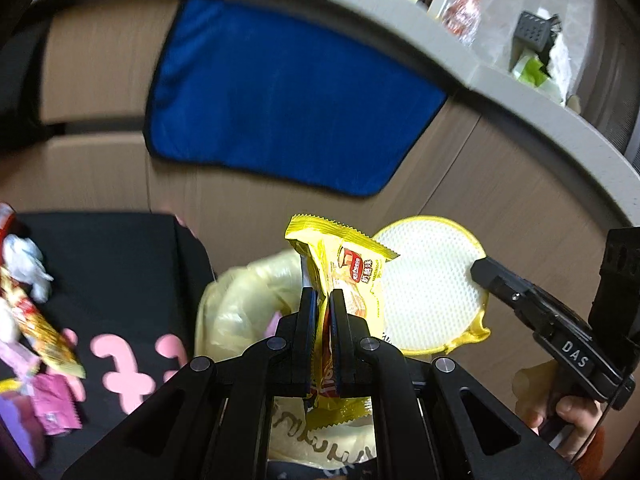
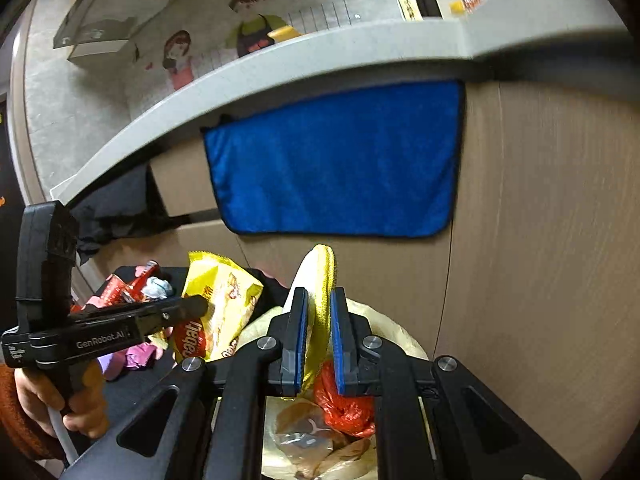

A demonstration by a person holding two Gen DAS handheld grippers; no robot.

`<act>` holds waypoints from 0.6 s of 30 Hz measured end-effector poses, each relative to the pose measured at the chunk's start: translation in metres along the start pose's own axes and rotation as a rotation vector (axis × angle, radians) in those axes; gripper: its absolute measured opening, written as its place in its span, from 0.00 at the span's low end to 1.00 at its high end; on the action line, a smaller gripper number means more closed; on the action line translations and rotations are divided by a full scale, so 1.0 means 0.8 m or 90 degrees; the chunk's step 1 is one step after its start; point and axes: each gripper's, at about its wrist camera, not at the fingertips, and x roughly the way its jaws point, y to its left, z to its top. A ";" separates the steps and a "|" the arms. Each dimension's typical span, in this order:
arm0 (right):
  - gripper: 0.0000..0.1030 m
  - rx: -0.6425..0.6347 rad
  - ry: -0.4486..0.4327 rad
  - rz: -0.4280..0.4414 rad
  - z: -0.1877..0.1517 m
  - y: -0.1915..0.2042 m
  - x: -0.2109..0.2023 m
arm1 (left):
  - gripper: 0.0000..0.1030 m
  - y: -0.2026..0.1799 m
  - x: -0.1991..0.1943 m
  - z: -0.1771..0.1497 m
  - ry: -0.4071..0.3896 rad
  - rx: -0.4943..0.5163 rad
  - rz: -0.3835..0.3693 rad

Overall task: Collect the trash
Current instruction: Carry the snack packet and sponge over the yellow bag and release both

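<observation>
Left gripper [image 1: 323, 300] clamped on yellow snack wrapper [image 1: 340, 264], wrapper sticking up past fingertips, over pale trash bag [image 1: 240, 300]. Right gripper [image 2: 319, 304] pinching round yellow-rimmed lid [image 2: 320, 280] edge-on between pads, red trash [image 2: 340, 404] in bag below fingers

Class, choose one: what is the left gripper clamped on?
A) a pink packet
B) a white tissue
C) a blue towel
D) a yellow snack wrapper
D: in the left wrist view, the left gripper is shut on the yellow snack wrapper, held above the trash bag.
</observation>
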 end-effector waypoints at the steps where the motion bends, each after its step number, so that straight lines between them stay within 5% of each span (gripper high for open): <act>1: 0.10 0.004 0.005 -0.002 -0.001 -0.003 0.004 | 0.07 0.004 0.013 -0.002 0.017 -0.006 -0.009; 3: 0.10 0.011 0.015 -0.005 -0.006 -0.009 0.013 | 0.13 0.016 0.035 -0.007 0.050 -0.026 -0.015; 5: 0.10 0.017 0.027 -0.006 -0.010 -0.013 0.024 | 0.37 0.030 0.052 -0.011 0.074 -0.055 -0.027; 6: 0.10 0.018 0.033 -0.006 -0.013 -0.014 0.029 | 0.39 0.037 0.055 -0.013 0.076 -0.072 -0.029; 10: 0.10 0.025 0.071 -0.006 -0.028 -0.018 0.065 | 0.40 0.061 0.042 -0.013 0.061 -0.098 0.010; 18: 0.10 0.030 0.187 -0.030 -0.076 -0.017 0.159 | 0.40 0.075 -0.025 -0.021 0.032 -0.042 0.052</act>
